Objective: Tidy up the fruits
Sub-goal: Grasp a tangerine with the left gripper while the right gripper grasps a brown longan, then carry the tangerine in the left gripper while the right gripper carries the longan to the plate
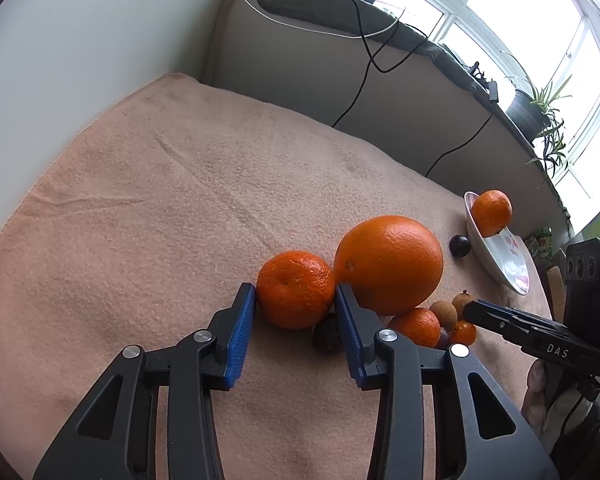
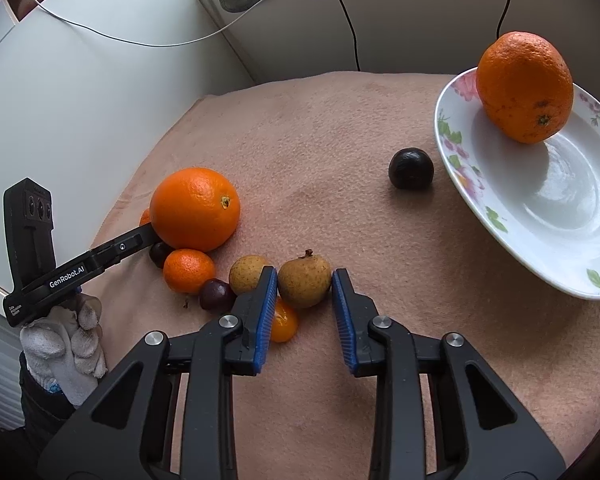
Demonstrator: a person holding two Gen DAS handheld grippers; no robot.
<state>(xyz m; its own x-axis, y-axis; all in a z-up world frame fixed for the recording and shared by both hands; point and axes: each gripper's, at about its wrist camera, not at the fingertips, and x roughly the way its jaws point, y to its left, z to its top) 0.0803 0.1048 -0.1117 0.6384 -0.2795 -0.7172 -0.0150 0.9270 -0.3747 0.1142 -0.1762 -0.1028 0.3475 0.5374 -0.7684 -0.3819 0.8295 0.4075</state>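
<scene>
My left gripper point(image 1: 295, 294) is shut on a mandarin point(image 1: 296, 288), a blue pad against each side of it, on the pink cloth. A big orange point(image 1: 388, 264) touches the mandarin on its right. My right gripper point(image 2: 304, 276) is shut on a brown speckled fruit point(image 2: 304, 280) that rests on the cloth. Beside it lie a second brown fruit point(image 2: 247, 274), a dark plum point(image 2: 216, 294), a small mandarin point(image 2: 189, 271) and a tiny orange fruit point(image 2: 284, 324). A flowered white plate point(image 2: 540, 200) at the right carries one orange point(image 2: 525, 86).
A lone dark plum point(image 2: 411, 168) lies just left of the plate. Another dark fruit point(image 1: 327, 336) sits under my left gripper's right finger. A gloved hand point(image 2: 66, 344) holds the left gripper. Cables hang down the wall behind; a potted plant point(image 1: 540, 108) stands on the sill.
</scene>
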